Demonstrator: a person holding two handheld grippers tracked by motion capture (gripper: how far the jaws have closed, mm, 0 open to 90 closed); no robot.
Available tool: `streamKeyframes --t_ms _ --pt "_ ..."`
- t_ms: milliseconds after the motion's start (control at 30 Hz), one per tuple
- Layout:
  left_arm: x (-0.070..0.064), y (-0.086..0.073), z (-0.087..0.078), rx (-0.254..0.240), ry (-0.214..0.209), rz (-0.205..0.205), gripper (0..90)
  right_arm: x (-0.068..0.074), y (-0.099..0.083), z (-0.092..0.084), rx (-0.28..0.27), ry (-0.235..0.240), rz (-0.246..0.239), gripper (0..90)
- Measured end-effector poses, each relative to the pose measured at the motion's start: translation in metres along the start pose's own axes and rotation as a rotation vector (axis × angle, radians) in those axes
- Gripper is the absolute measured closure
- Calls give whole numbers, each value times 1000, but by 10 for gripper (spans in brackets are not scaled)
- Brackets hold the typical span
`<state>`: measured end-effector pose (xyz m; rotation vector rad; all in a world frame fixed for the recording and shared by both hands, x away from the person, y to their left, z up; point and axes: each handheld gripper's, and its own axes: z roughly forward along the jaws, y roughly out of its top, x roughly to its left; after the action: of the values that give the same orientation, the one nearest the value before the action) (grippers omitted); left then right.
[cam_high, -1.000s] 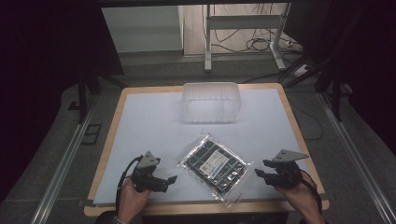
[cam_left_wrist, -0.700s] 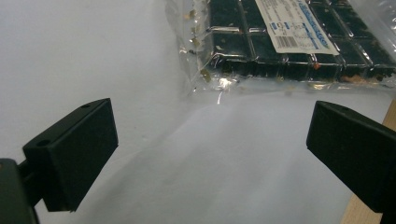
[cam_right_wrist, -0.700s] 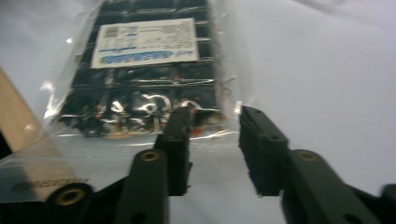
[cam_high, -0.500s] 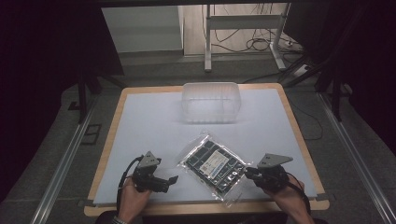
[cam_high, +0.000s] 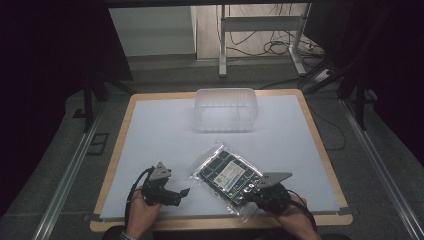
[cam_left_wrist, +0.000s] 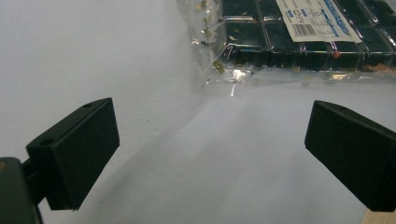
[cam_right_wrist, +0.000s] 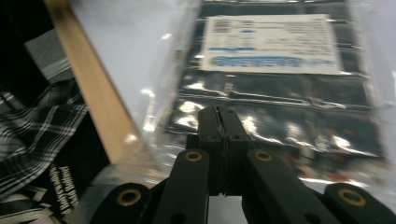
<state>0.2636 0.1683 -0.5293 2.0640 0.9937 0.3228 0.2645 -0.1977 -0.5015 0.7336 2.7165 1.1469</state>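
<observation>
Gripping, seemingly, bag (cam_right_wrist: 280, 93) edge: right gripper (cam_right_wrist: 223, 122)

My left gripper (cam_left_wrist: 210, 158) hangs low over the white desk (cam_left_wrist: 93, 56), and my two black fingers (cam_left_wrist: 74, 149) stand wide apart with nothing but bare desk between them. Ahead of them, toward the upper right, lies a clear plastic bag (cam_left_wrist: 210, 56) holding a dark tray of square cells. A white label (cam_left_wrist: 317, 18) with a barcode and blue print sits on top of it. The bag's crinkled near edge lies apart from both fingers.
</observation>
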Motion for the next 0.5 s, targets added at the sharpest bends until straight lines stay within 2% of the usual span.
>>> streamKeyframes --t_ms 233,500 --pt "1 0 0 -6 -5 -6 28 20 5 13 19 45 -52 889" --pt "1 0 -1 -8 -8 -3 28 27 4 22 43 71 -75 889"
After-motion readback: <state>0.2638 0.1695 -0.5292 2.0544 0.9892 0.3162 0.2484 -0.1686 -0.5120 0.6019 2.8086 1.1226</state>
